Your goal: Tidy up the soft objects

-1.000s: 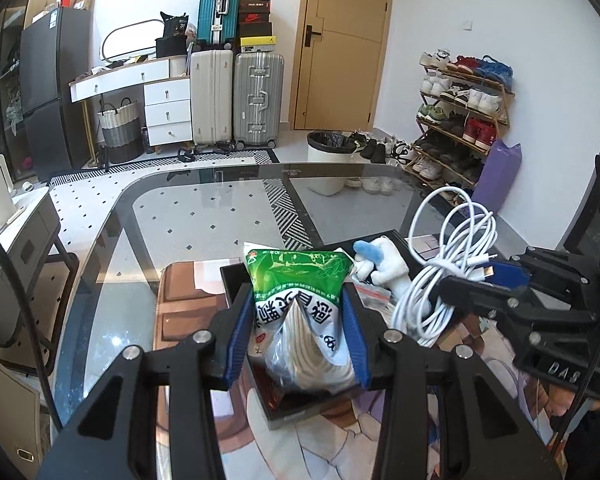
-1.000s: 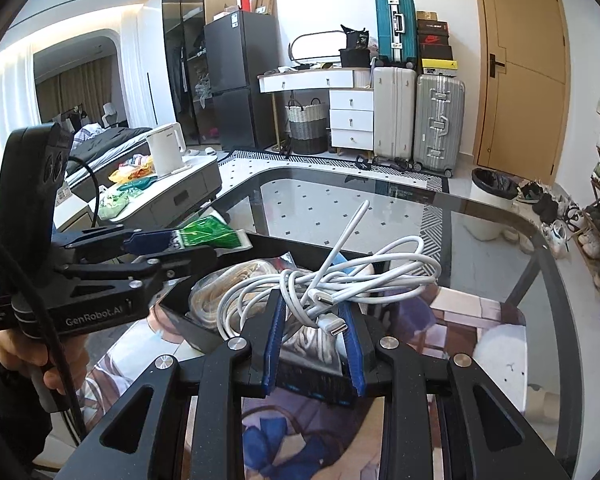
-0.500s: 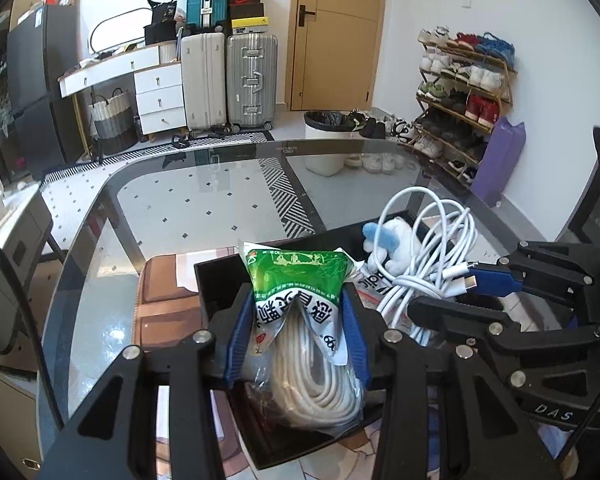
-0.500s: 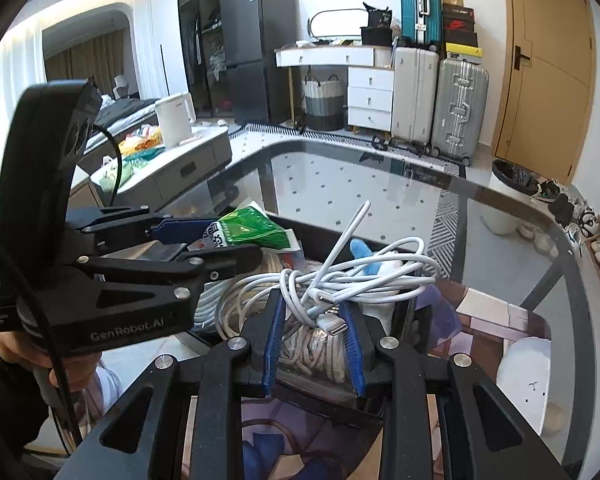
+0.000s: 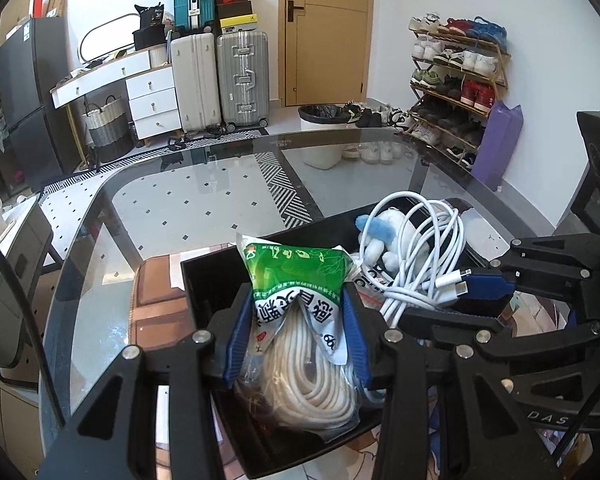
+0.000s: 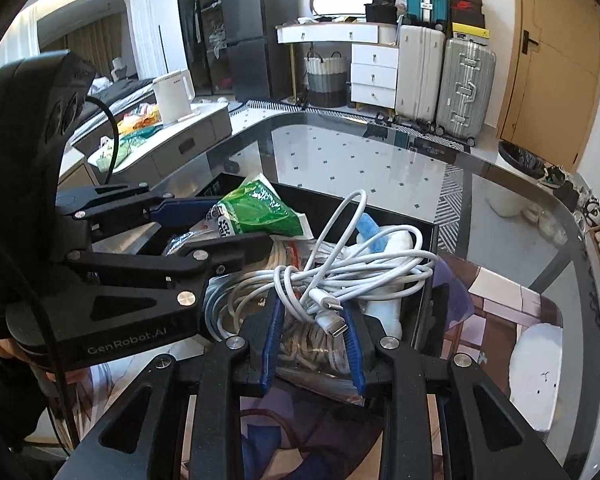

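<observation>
My left gripper is shut on a clear bag of white rope with a green printed top, holding it over a black tray. The bag also shows in the right wrist view, as does the left gripper. My right gripper is shut on a bundle of white charging cable, held over the same tray; the cable and right gripper show in the left wrist view. A white and blue plush toy lies in the tray behind the cable.
The tray sits on a printed mat on a glass table. A brown pad lies left of the tray. A white round object lies at the table's right. Suitcases, a shoe rack and a door stand behind.
Both grippers have moved forward and down over the tray with their loads. The rope bag now hangs lower into the tray, and the two grippers have come closer together.
</observation>
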The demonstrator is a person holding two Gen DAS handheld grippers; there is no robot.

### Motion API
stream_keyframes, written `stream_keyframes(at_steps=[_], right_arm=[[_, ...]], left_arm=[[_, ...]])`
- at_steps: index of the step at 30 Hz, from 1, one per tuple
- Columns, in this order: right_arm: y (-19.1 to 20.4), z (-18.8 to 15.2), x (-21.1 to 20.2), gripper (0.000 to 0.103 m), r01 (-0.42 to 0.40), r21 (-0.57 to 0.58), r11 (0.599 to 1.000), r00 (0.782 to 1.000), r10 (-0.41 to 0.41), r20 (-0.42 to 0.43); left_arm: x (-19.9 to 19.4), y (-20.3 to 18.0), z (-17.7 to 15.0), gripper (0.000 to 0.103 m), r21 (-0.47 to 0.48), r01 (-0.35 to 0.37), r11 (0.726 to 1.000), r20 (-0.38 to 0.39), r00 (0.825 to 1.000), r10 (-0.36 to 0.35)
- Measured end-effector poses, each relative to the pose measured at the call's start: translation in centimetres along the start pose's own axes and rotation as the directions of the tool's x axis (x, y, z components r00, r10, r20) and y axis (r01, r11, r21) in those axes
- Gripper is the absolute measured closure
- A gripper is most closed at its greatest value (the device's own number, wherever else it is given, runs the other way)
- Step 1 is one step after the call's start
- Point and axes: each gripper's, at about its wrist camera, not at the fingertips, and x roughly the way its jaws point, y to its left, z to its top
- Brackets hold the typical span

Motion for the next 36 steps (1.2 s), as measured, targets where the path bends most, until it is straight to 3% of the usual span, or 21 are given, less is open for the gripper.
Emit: stream_keyframes(at_steps=[9, 11, 13, 16, 20, 22, 25, 29, 36], right_arm=[[-0.4, -0.5, -0.4, 0.073, -0.027, 0.034, 0.999, 0.999, 0.028, -0.022], [-0.3, -0.5, -0.5, 0.068, -0.005, 0.021, 1.0, 1.0, 0.006, -0.019], [-0.1, -0.5, -0.8, 0.054, 0.023, 0.009, 1.0, 1.0, -0.023, -0.014], [-0.2, -0.6, -1.8, 0.042, 0.019, 0.012, 1.0, 1.0, -0.02, 0.013], [-0.6, -1.1, -4.0, 0.036, 0.043, 0.001, 0.999, 0.996, -0.043, 0.073], [-0.9, -1.4, -5.3, 0.027, 0.05, 0.002, 0.999, 0.992, -0.05, 0.112], [-1.2, -2.0, -6.8, 0.016, 0.067, 0.013, 0.998, 0.986, -0.068, 0.153], [-1.3, -2.8, -8.3, 0.004, 0.084, 0.022, 0.996, 0.975, -0.087, 0.204], [-0.4, -5.0, -10.3, 0.001, 0.064, 0.023, 0.998, 0.955, -0.068, 0.29]], left_arm=[[-0.2, -0.2, -0.3, 0.057, 0.014, 0.014, 1.0, -0.005, 1.0, -0.014], [-0.3, -0.2, -0.3, 0.055, 0.0, 0.015, 1.0, -0.004, 1.0, -0.015], [-0.5, 0.0, -0.3, 0.053, -0.015, 0.016, 1.0, -0.004, 1.0, -0.016], [-1.1, -0.1, -0.3, 0.047, -0.024, 0.028, 0.999, 0.003, 1.0, -0.028], [-2.4, -0.3, -0.5, 0.041, -0.015, 0.028, 0.999, 0.028, 0.999, -0.028], [-3.2, -0.4, -0.6, 0.039, -0.009, 0.026, 1.0, 0.041, 0.999, -0.026], [-4.2, -0.5, -0.8, 0.017, -0.008, 0.002, 1.0, 0.066, 0.998, -0.002], [-5.8, -0.8, -1.2, 0.008, 0.008, -0.026, 1.0, 0.118, 0.993, 0.025], [-7.2, -0.4, -2.7, 0.003, 0.0, -0.056, 0.998, 0.15, 0.987, 0.055]])
